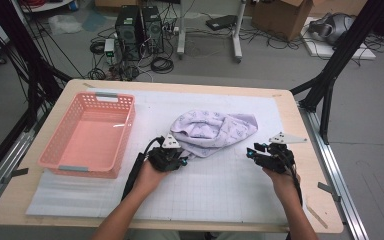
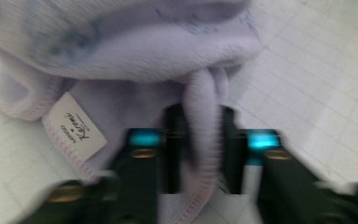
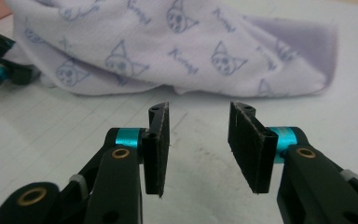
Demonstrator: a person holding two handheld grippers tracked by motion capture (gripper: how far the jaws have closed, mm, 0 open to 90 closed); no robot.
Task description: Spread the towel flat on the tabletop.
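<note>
Now you are working the crumpled lilac cat-print cloth (image 1: pixel 214 132), lying mid-table just right of the empty salmon-pink plastic basket (image 1: pixel 87 134). Your left gripper (image 1: pixel 172 159) is pinching its stitched hem, probably to anchor a corner; your right gripper (image 3: pixel 199 140) is hovering with jaws spread, nothing between them. Underneath, a white gridded mat (image 1: pixel 220 185) is covering the wooden table (image 1: pixel 300 120); computer towers (image 1: pixel 139 30) and cables are crowding the floor behind.

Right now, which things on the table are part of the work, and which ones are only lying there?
Part of the work:
- towel, a fold pinched in the left claw
- right claw, open, on the mat just short of the towel

Only lying there:
- pink basket, nothing in it
- white grid mat
- computer towers and cardboard box on the floor
</note>
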